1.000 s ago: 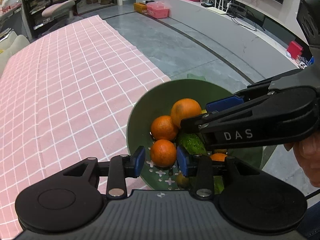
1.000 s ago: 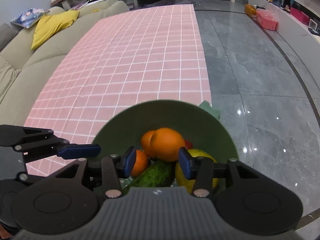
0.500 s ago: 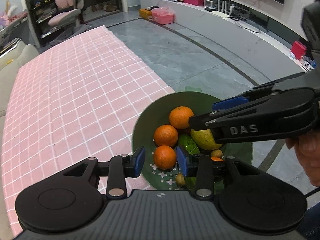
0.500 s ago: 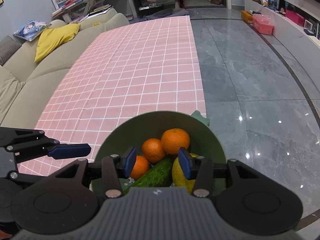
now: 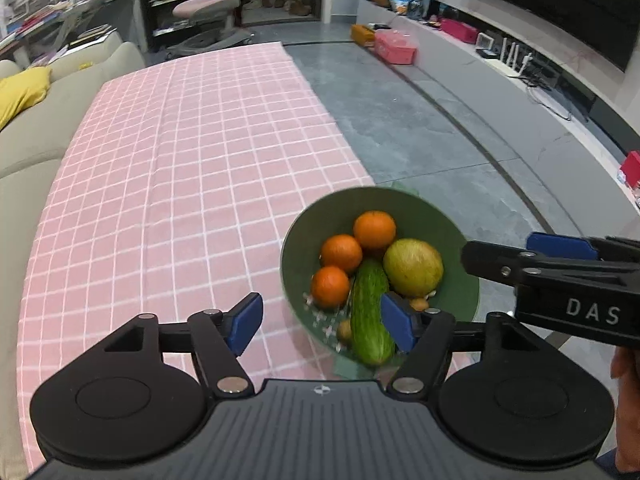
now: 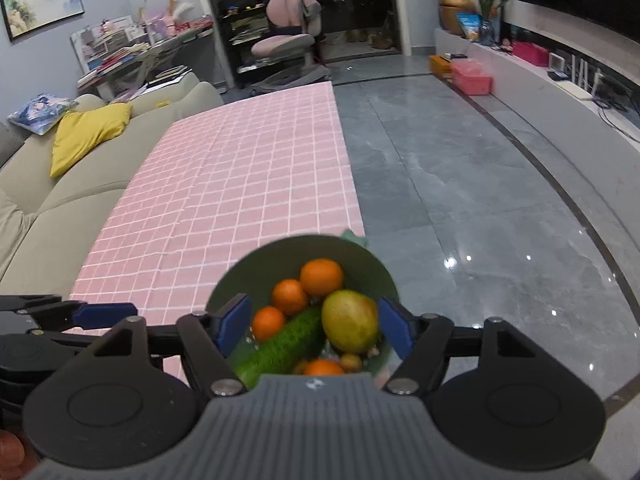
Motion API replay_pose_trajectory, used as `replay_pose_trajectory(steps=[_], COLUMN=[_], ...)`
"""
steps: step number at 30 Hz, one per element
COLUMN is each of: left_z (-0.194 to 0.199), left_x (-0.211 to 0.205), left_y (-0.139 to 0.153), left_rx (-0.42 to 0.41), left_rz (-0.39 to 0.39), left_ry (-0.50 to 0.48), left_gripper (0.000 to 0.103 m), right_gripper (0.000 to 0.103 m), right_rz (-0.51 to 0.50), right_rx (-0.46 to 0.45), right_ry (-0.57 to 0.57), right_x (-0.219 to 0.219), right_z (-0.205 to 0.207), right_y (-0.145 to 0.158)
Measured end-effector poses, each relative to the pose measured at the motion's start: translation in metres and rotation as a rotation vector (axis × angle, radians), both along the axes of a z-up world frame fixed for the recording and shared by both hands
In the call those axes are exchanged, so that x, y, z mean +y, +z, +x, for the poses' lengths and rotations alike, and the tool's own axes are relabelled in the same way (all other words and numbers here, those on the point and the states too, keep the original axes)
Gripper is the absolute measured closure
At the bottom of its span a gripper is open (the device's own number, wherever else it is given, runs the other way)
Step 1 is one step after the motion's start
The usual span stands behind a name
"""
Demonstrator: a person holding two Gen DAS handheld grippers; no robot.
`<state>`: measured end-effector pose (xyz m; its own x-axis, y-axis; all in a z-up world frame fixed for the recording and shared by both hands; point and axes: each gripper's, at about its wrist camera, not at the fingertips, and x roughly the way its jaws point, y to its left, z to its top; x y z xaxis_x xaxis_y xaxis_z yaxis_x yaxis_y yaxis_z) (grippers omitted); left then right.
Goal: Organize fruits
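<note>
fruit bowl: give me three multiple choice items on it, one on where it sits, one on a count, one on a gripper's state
1. Where does the bowl sit?
A. at the near right corner of the pink cloth
B. on the sofa
C. on the far floor

2. How many oranges show in the left wrist view?
A. one
B. three
C. six

3. What does the left gripper hold?
A. the cucumber
B. an orange
C. nothing

Answers:
1 A, the green rim overlaps the cloth's corner by the grey floor.
2 B, three oranges lie beside the cucumber and the mango.
3 C, its jaws are opening well above the bowl, with nothing pressed between the pads.
</note>
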<state>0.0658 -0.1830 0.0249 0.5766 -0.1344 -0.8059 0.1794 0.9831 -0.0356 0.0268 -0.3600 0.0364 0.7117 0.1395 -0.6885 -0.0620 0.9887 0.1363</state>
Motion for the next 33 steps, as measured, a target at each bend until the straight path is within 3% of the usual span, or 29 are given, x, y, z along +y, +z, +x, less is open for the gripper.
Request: replay_pose_trajectory(steps=[6, 33], left_z=[-0.01, -0.013], left_x=[0.007, 0.0], left_y=[0.004, 0.006], left_rx=[-0.001, -0.013], left_rz=[-0.018, -0.002], left_ry=[0.037, 0.023], left_gripper=[0.018, 0.017], right_gripper=[0.035, 0.035], right_rz=[-0.026, -0.028], right_rx=[0.025, 0.046], right_ry=[-0.041, -0.028], right_x=[-0.006, -0.005], right_z=[-0.014, -0.013], right_y=[-0.007, -0.009])
